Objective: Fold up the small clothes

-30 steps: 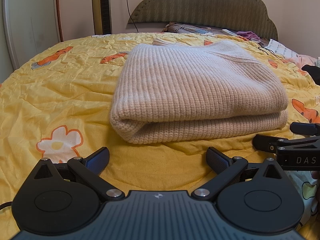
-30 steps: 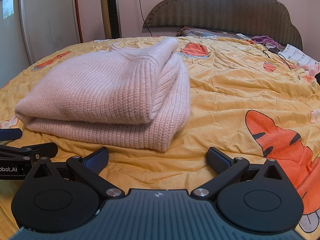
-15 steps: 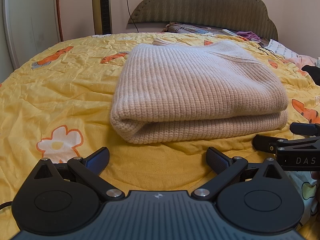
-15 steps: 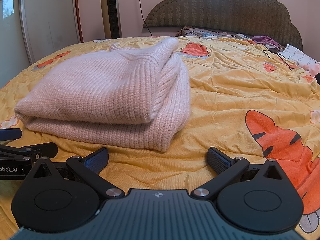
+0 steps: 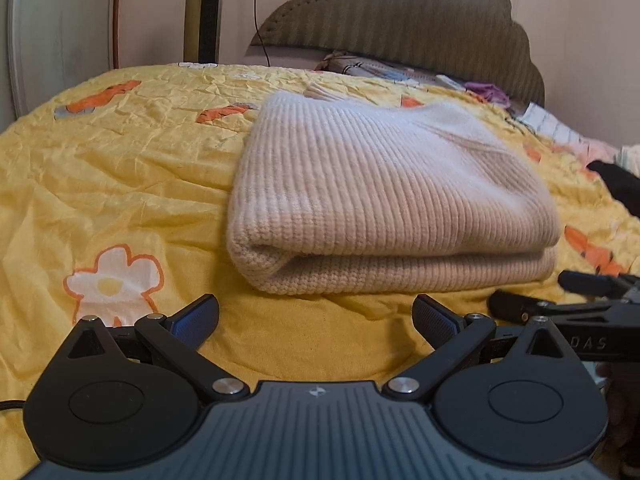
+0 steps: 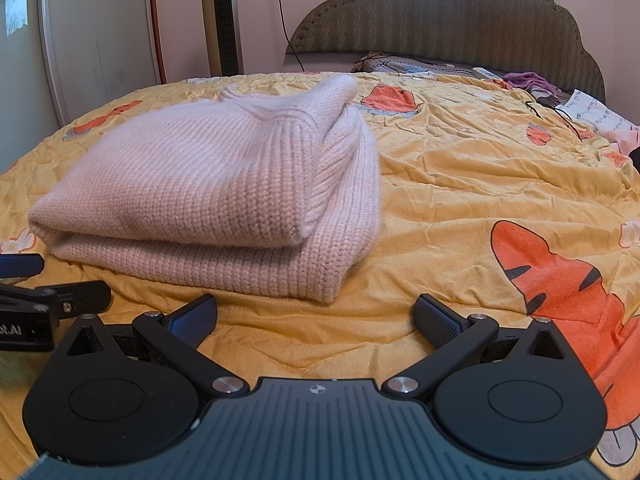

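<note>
A pale pink knitted sweater [image 5: 384,200] lies folded in a thick rectangle on the yellow bedspread [image 5: 120,184]; it also shows in the right wrist view [image 6: 216,192]. My left gripper [image 5: 316,316] is open and empty, just in front of the sweater's near edge. My right gripper [image 6: 316,316] is open and empty, just in front of the sweater's near right corner. The right gripper's fingers [image 5: 520,306] show at the right of the left wrist view, and the left gripper's fingers [image 6: 60,296] at the left of the right wrist view.
The bedspread [image 6: 480,184] has orange tiger and flower prints. A dark padded headboard [image 6: 460,28] stands at the far end with pillows, a purple cloth [image 6: 528,80] and a cable [image 6: 560,114] near it. A tower fan [image 6: 222,20] stands by the wall.
The left wrist view has dipped slightly, so the sweater sits a little lower in it. The sweater and both open grippers stay as they were.
</note>
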A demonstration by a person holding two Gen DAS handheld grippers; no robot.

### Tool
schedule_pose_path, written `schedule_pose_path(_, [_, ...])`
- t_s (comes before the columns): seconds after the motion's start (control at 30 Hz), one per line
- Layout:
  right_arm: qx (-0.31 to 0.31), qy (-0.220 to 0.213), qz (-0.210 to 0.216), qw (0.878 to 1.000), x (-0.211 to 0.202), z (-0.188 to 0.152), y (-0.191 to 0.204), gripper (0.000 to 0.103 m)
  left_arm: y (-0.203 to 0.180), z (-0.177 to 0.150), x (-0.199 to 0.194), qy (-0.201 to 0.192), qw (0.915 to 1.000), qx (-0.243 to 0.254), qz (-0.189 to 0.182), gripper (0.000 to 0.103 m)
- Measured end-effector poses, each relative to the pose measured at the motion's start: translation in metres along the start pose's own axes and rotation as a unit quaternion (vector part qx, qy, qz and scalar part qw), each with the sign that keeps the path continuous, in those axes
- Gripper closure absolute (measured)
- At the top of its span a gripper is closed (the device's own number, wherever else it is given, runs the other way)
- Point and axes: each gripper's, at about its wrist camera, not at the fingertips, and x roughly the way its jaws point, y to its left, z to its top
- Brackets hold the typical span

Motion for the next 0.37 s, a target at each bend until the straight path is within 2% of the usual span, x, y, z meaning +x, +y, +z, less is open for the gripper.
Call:
schedule_pose_path(0.17, [0.0,0.0,0.0,1.0,0.0,0.0,0.0,0.001,-0.012,-0.001,0.002,0.008,0.9992,0.039,0.009,0.0])
schedule_pose_path(0.27, [0.0,0.0,0.0,1.0,0.0,0.0,0.0,0.001,-0.007,-0.006,-0.006,-0.022,0.9993,0.016,-0.028,0.0])
schedule_pose_path(0.37, [0.0,0.0,0.0,1.0,0.0,0.0,0.0,0.001,-0.002,-0.007,-0.008,-0.03,0.9992,-0.003,-0.026,0.0])
